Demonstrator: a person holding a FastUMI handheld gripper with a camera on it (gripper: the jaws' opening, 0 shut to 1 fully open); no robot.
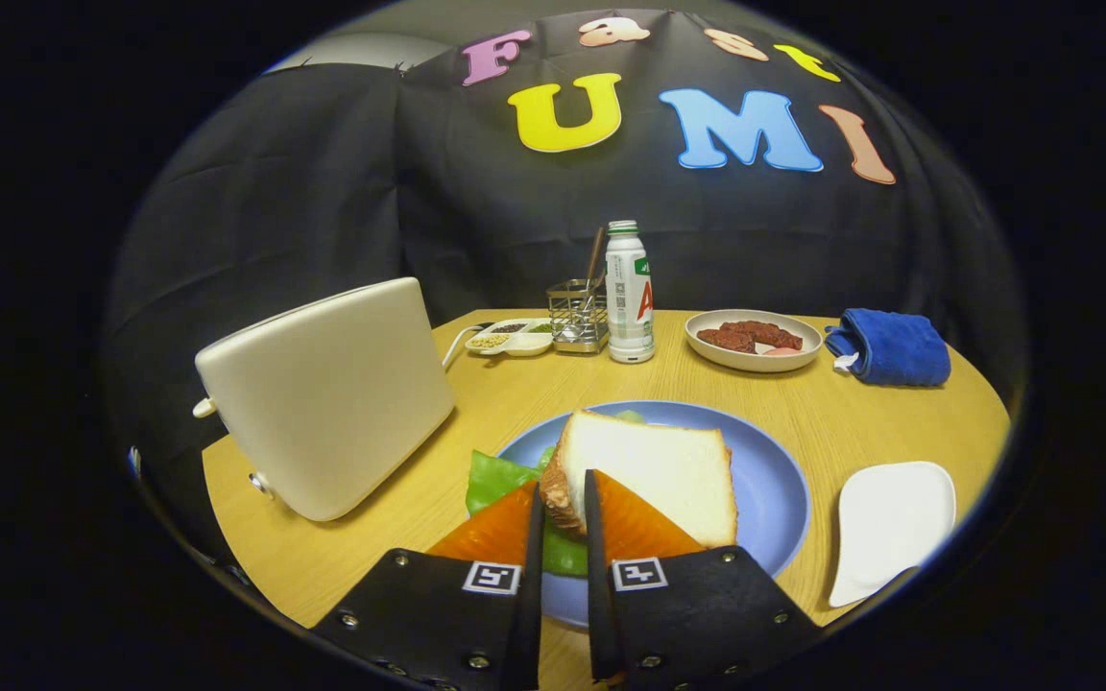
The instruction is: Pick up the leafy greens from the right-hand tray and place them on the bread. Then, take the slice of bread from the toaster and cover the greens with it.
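Gripper pinching bread slice

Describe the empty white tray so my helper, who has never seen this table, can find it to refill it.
Start at the big blue plate just ahead of the gripper, whose fingers are shut on a slice of bread there. The white tray lies on the wooden table right beside that plate, nearer than the blue towel. It alone is plain white, shallow and holds nothing.

The bread slice hides most of the leafy greens.
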